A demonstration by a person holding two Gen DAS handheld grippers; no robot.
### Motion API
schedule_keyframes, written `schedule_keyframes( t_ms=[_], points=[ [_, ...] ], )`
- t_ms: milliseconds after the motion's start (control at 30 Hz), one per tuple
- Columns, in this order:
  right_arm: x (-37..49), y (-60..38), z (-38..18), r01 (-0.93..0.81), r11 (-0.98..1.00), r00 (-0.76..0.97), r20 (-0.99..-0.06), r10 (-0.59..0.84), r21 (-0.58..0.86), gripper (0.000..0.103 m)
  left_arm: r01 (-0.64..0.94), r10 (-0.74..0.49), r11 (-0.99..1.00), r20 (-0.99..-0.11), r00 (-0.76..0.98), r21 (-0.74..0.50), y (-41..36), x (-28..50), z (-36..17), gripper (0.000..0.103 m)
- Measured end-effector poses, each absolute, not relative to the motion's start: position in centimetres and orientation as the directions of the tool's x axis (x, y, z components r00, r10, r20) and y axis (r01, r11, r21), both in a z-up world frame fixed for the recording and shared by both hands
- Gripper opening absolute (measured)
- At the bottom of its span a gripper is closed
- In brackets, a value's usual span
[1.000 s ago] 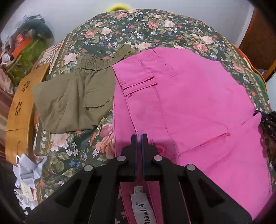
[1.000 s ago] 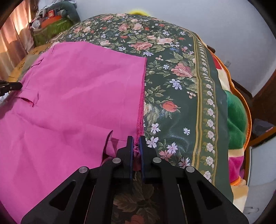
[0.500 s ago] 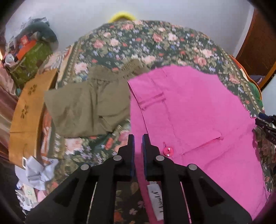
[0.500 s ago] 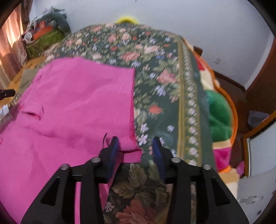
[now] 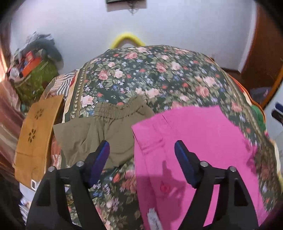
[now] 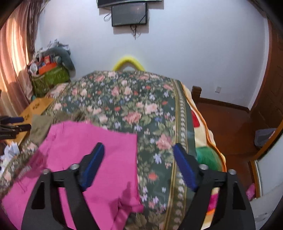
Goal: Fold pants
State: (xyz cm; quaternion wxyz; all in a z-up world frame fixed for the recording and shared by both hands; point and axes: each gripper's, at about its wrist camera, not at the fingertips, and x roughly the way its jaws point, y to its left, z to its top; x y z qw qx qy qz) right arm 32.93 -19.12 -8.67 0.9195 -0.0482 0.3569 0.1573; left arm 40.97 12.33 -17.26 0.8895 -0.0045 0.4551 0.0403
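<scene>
Pretty clearly someone's bedroom at home. Big bed with a dark floral bedspread [image 6: 145, 113] fills most of the view, with a striped fleece blanket [image 6: 208, 152] poking out along its right edge. Wall-mounted TV [image 6: 129, 16] on the plain white wall, pinkish curtains [image 6: 14, 58] on the left, a green bag [image 6: 50, 79] overflowing with stuff in the corner, wooden floor [image 6: 228, 123] and door.

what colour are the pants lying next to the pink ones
Olive green pants, with an elastic waistband; clearest in the left wrist view.
</scene>
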Motion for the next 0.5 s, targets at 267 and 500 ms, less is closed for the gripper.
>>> schedule_keyframes(
  t_ms=[267,500],
  points=[
    [37.0,-18.9,-10.9,-0.293,0.952,0.665,-0.698,0.266,0.084,0.084,-0.108,0.071,0.994,-0.832,0.55,0.013,13.4,45.1,-19.8,0.077],
    [40.6,-18.1,-14.5,-0.301,0.949,0.597,-0.758,0.262,0.091,0.084,-0.106,0.086,0.994,-0.858,0.506,0.037,14.1,47.1,-23.5,0.077]
  ],
)
